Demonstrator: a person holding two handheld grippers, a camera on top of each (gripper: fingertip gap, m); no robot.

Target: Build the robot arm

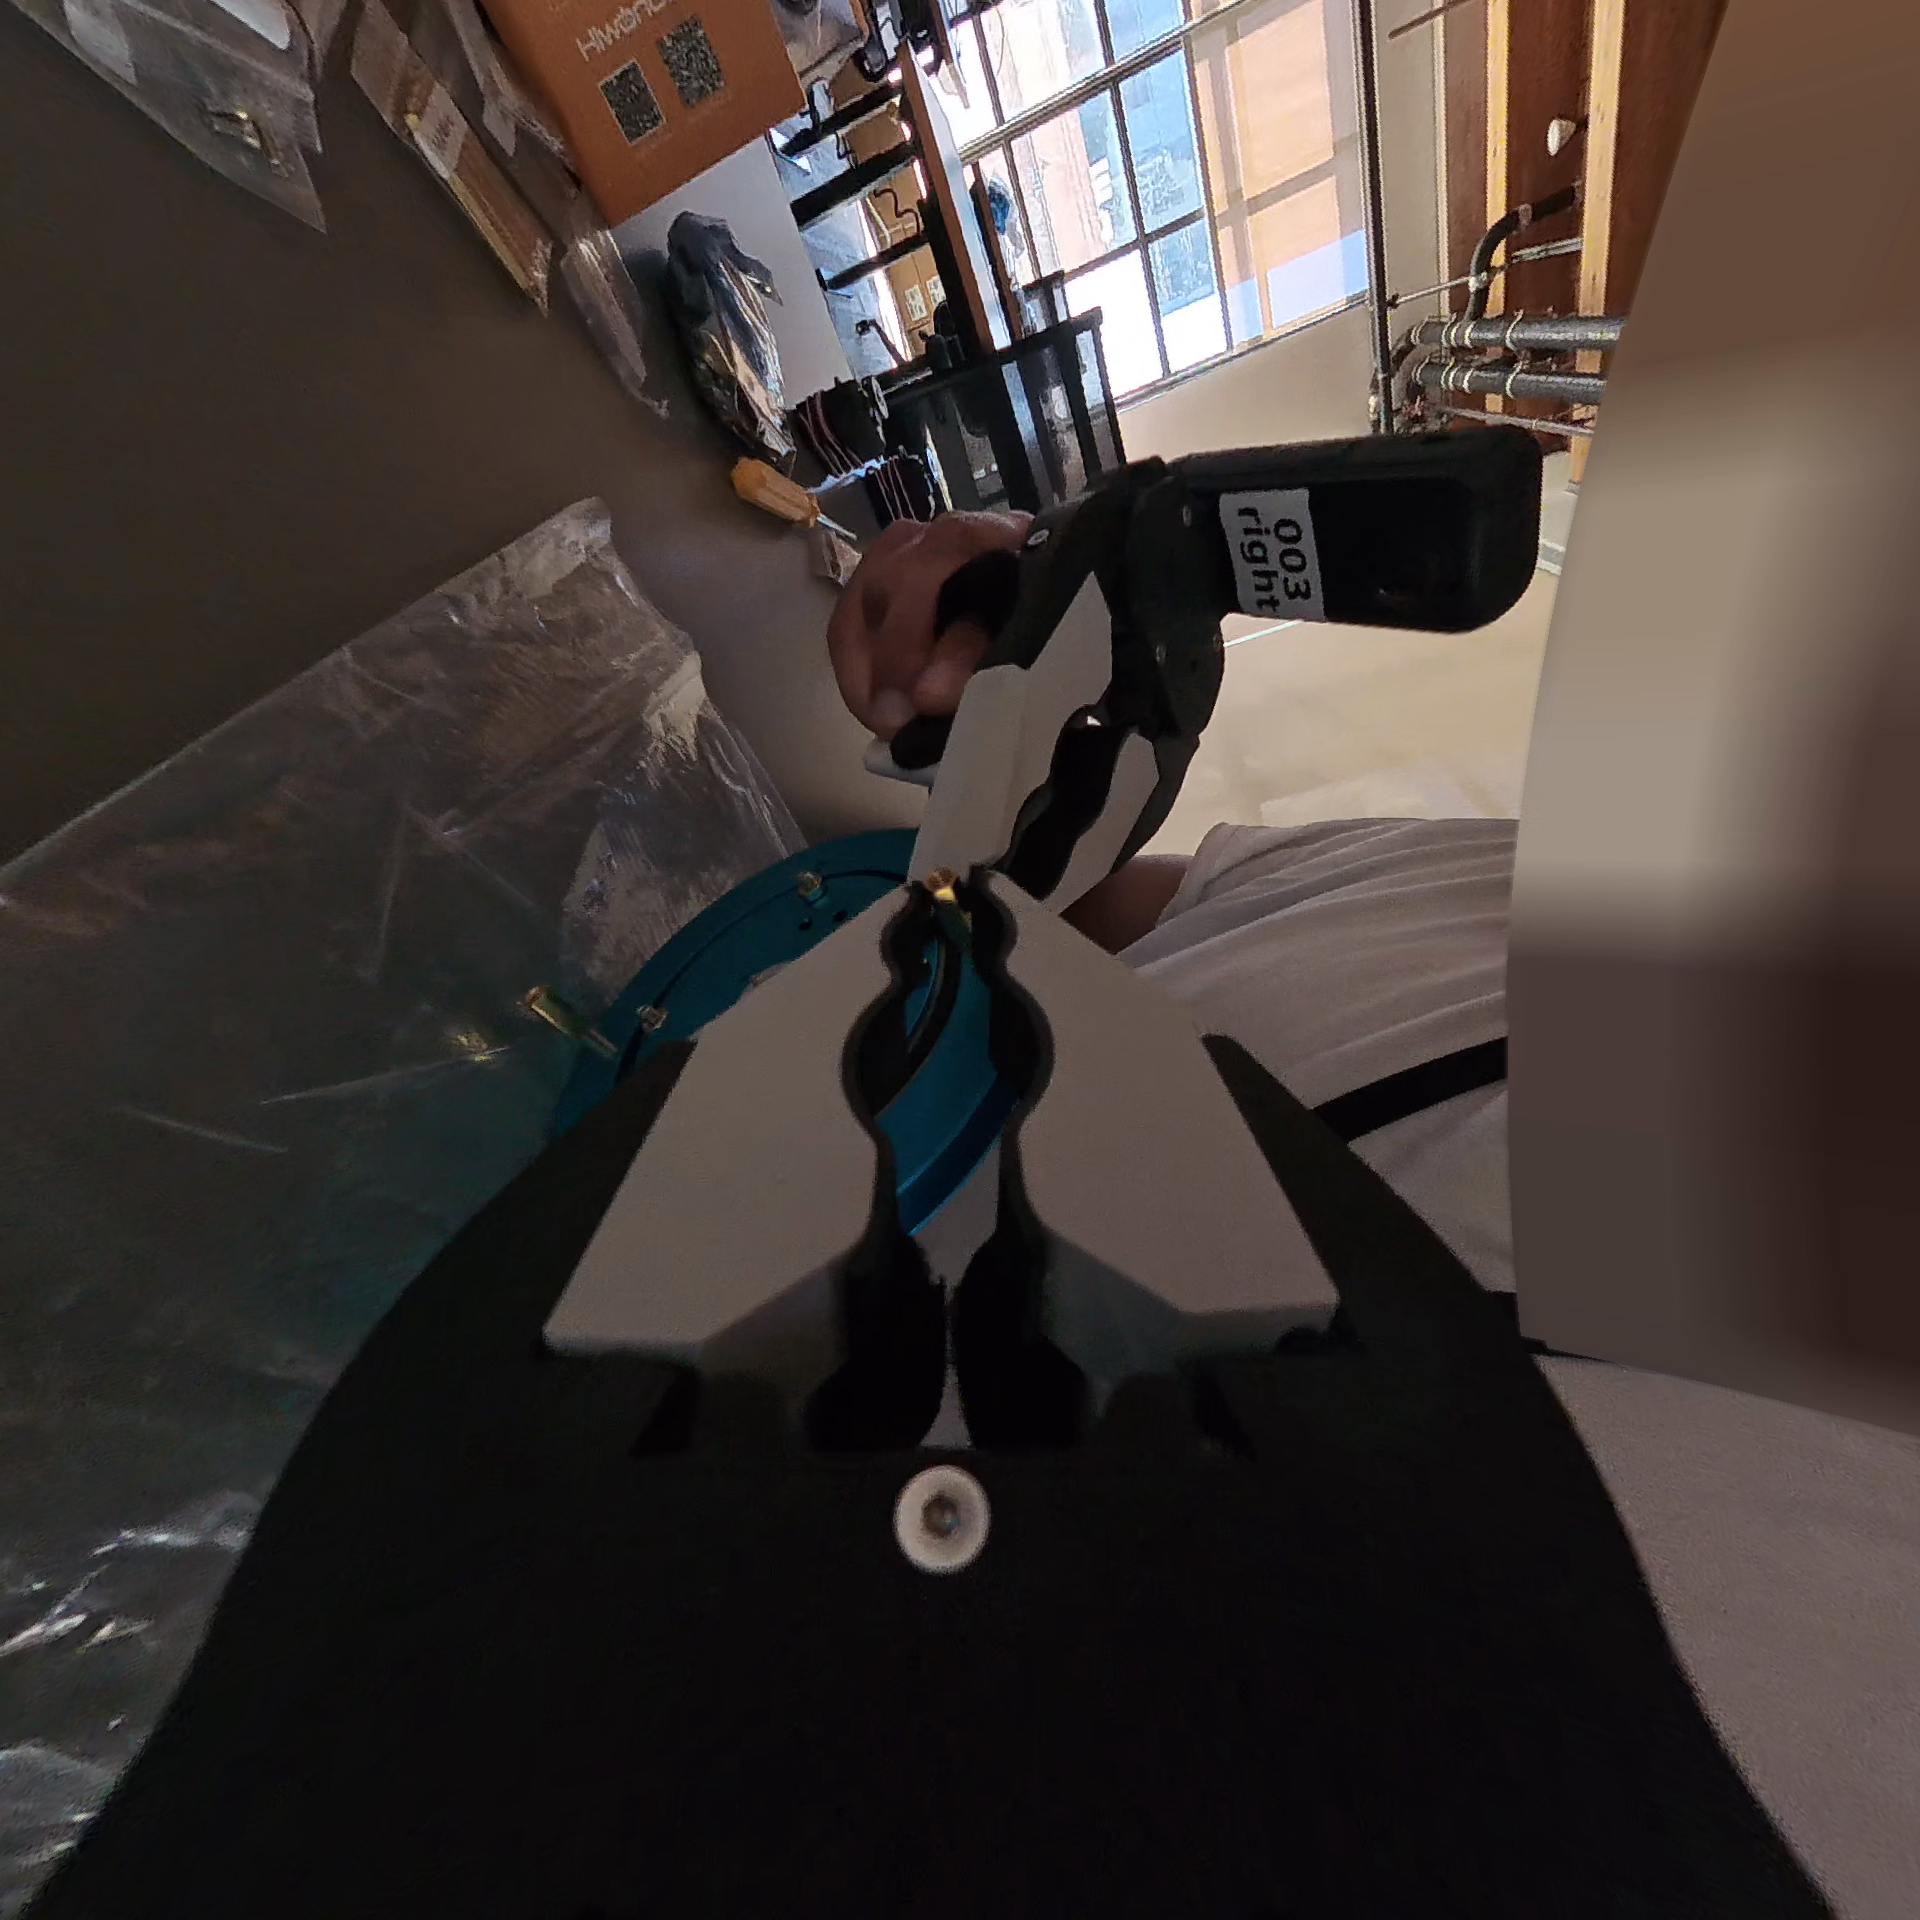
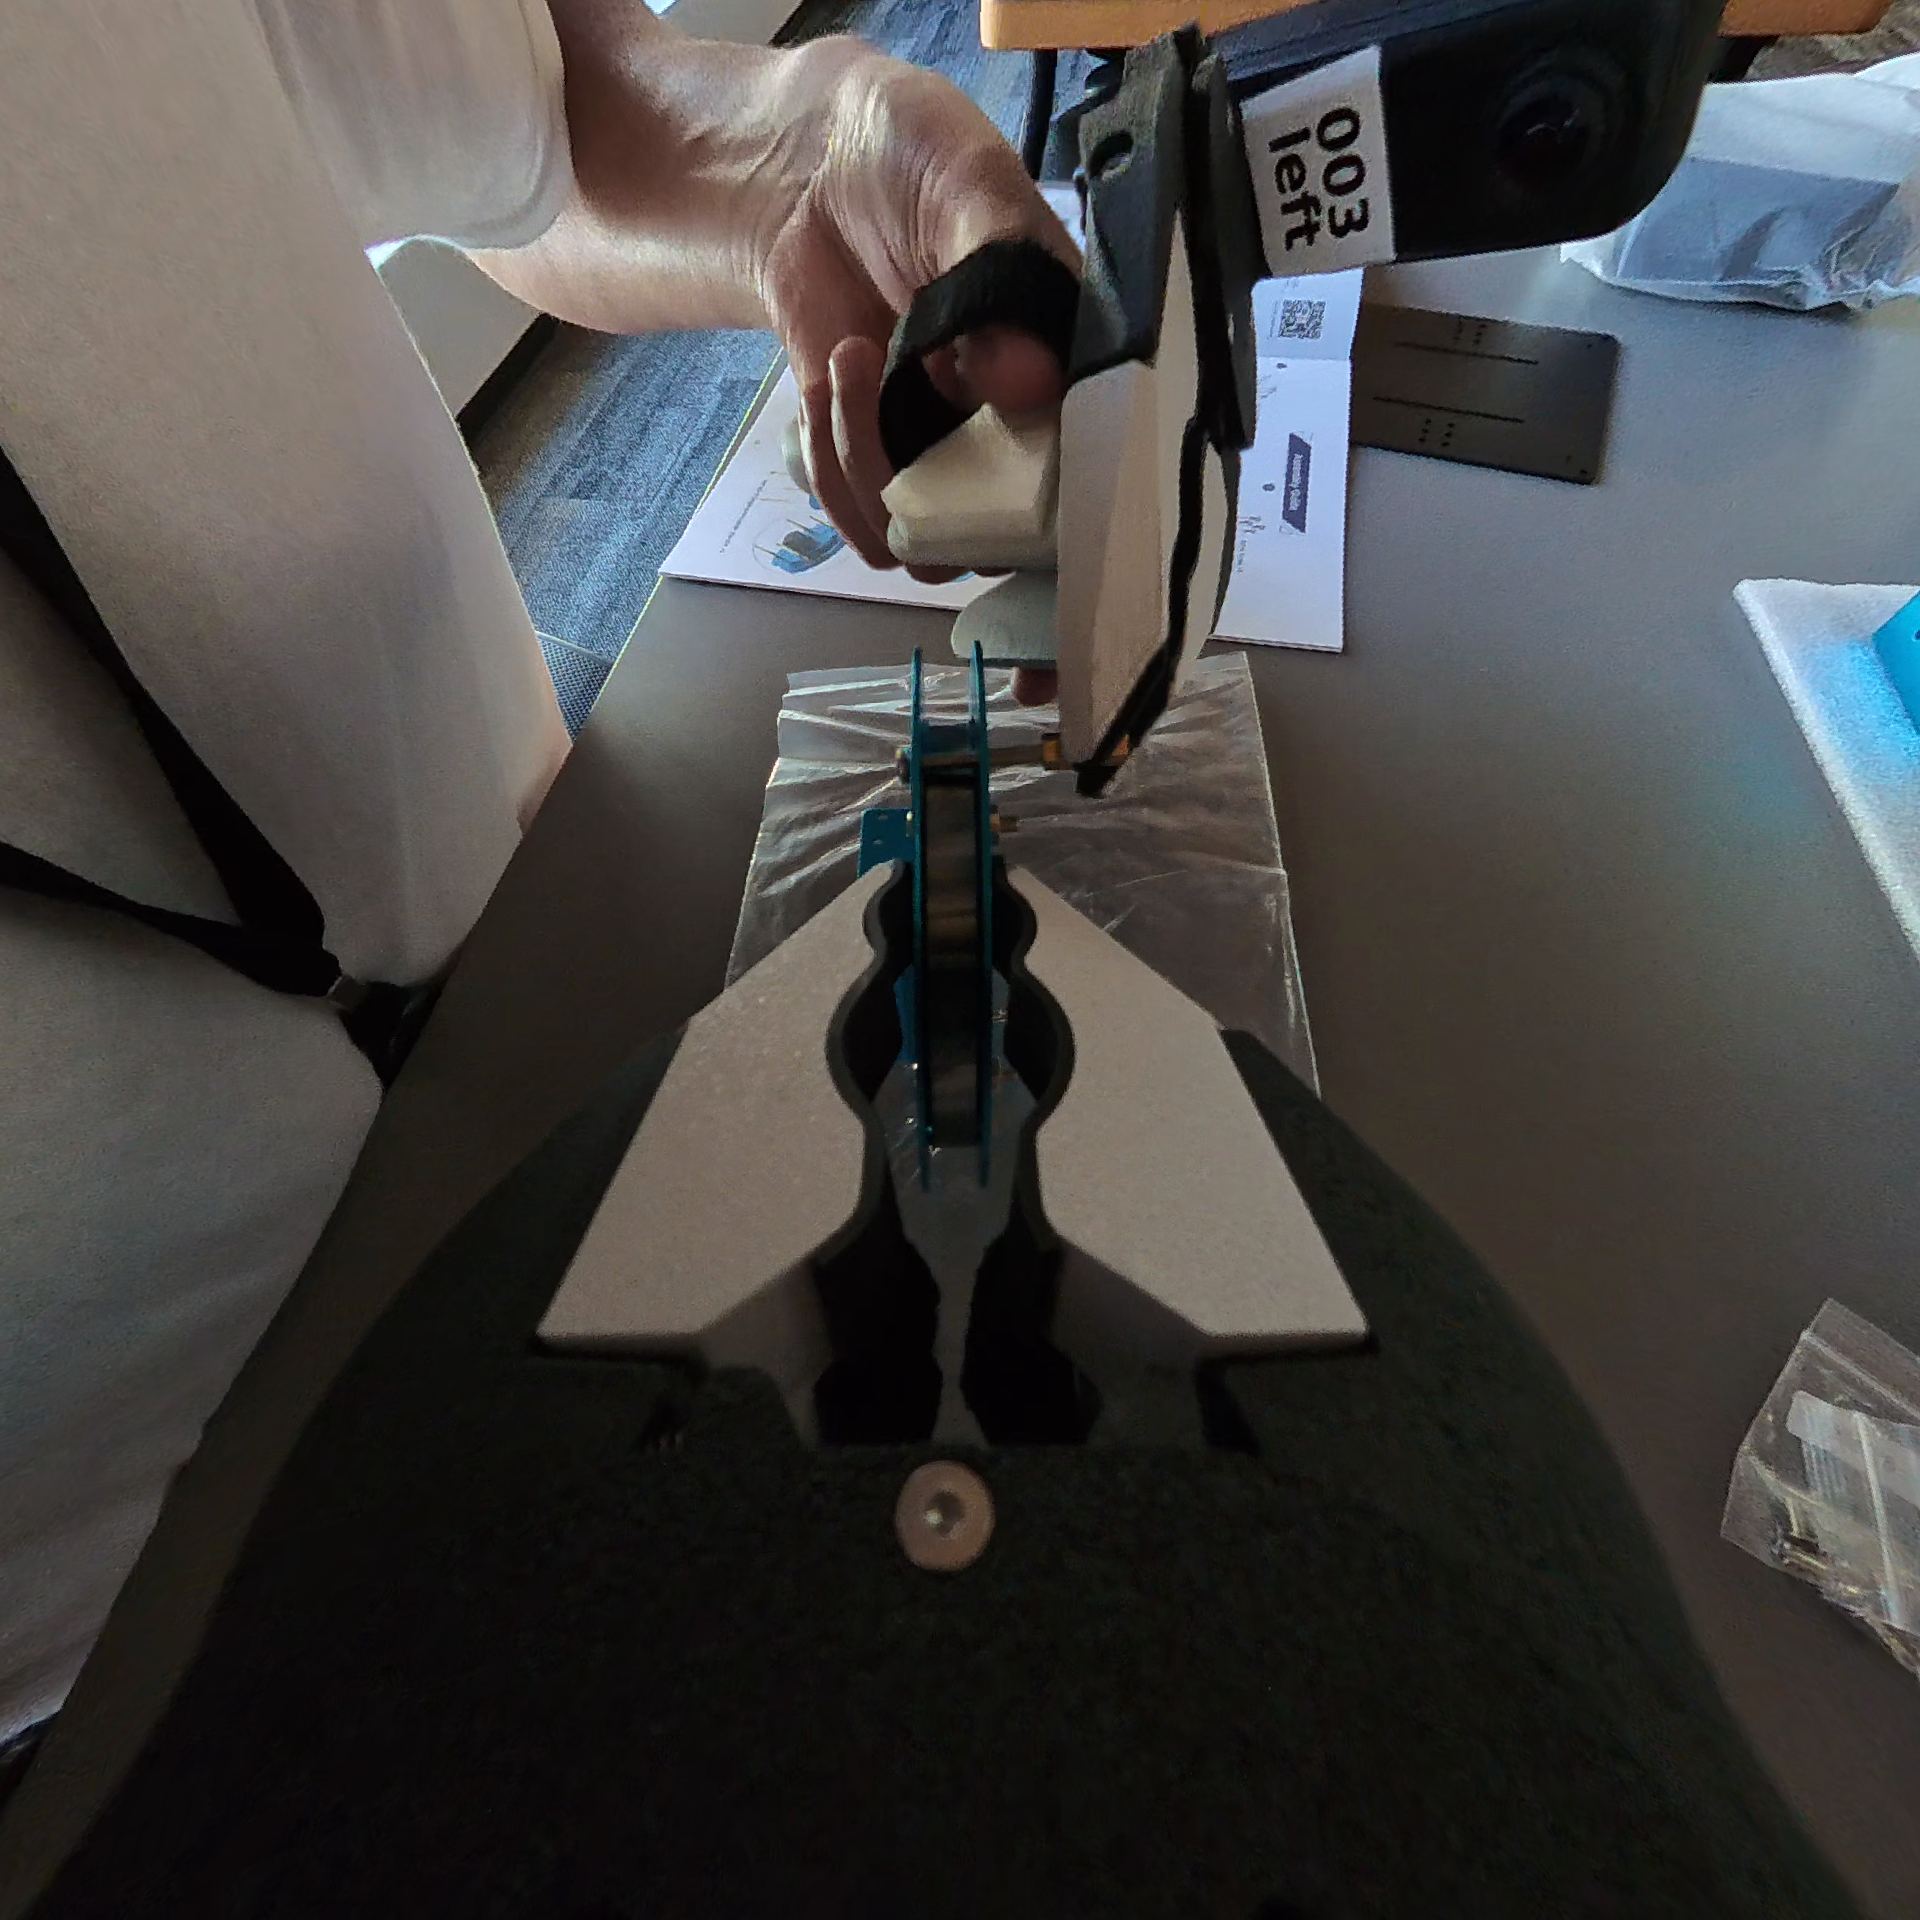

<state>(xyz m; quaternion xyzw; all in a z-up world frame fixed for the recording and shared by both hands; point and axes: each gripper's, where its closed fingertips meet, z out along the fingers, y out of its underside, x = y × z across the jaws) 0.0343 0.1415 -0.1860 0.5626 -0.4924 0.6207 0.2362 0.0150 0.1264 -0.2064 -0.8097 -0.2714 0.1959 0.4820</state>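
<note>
Grey tabletop (image 2: 1558, 831) carries a clear plastic bag (image 2: 1143, 862), above which the right gripper (image 2: 951, 904) clamps an upright blue ring assembly (image 2: 948, 935) edgewise. The left gripper (image 2: 1096, 764) pinches a brass standoff (image 2: 1051, 755) at the ring's upper edge. Any twist could, I judge, slip the small standoff from the pads.

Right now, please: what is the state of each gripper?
Left gripper: shut on a small brass standoff at the blue wheel.
Right gripper: shut on the blue wheel, held upright.

I see a yellow-handled screwdriver (image 1: 777, 491) near a cardboard box (image 1: 665, 94). My right view shows a printed leaflet (image 2: 1288, 499) beside a black plate (image 2: 1486, 390).
</note>
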